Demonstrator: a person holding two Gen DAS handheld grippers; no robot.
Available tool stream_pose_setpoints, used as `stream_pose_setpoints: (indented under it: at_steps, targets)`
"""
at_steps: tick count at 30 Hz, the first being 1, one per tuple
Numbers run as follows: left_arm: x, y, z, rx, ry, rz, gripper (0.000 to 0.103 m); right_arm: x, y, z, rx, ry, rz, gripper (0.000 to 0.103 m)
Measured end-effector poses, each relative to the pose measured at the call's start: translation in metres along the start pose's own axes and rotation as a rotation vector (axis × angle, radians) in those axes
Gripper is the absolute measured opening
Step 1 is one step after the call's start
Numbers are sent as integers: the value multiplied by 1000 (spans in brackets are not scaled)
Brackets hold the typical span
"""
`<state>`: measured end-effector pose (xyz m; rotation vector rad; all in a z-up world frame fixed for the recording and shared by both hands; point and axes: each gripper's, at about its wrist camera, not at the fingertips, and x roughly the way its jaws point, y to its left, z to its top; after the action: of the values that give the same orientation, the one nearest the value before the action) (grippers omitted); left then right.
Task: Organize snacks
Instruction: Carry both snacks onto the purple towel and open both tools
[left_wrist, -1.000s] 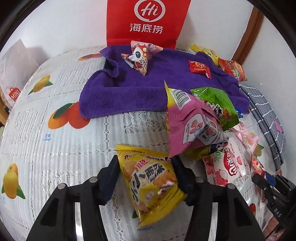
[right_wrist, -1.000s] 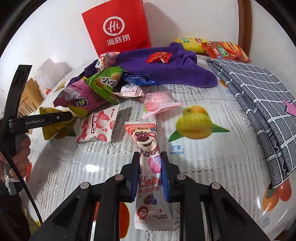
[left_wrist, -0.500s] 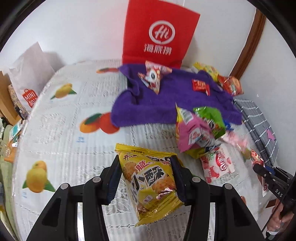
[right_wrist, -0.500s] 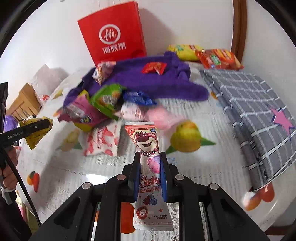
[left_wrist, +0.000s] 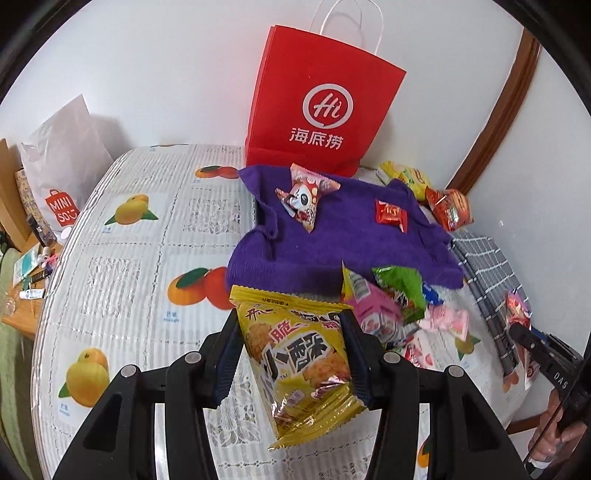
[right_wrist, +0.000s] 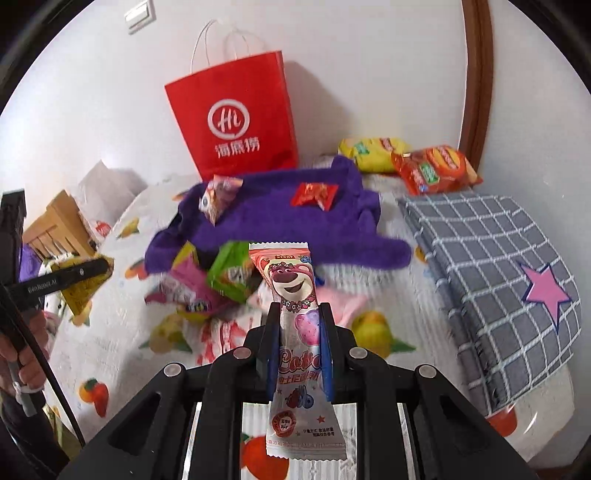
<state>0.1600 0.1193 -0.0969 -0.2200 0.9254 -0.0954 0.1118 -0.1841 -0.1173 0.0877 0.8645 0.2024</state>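
Above the fruit-print tablecloth (left_wrist: 122, 266), both grippers sit higher than a second ago, the snack pile smaller below. Left gripper (left_wrist: 291, 332) clamped on the yellow snack bag (left_wrist: 299, 354), held between its fingers clear of the table. Right gripper (right_wrist: 300, 325) closed narrowly on the pink bear packet (right_wrist: 295, 295), upright. Ahead: purple towel (left_wrist: 343, 240), red paper bag (left_wrist: 321, 103), checked cloth (right_wrist: 491, 258) at right.
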Motion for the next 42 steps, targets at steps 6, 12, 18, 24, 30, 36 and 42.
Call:
stream_pose_setpoints:
  at_steps: [6,12,18,24,30,36,42]
  targets:
    - [4,-2,17,2,-14,0,49,0,-2,32,11,-40,-5,19]
    - [12,-4,36,5,-20,-8,49,13,1,62,8,-60,4,19]
    - [25,-6,52,-4,-23,-20,49,41,1,90,16,-63,39,19]
    - [48,-10,63,-11,-8,-27,49,78,-5,109,57,-51,77,19]
    - [74,-20,75,-7,8,-36,49,107,-6,123,47,-97,78,19]
    - [94,-26,86,-23,4,-59,49,138,-13,130,35,-123,79,19]
    - [113,-33,96,-28,-26,-63,49,165,-30,124,123,-117,30,19]
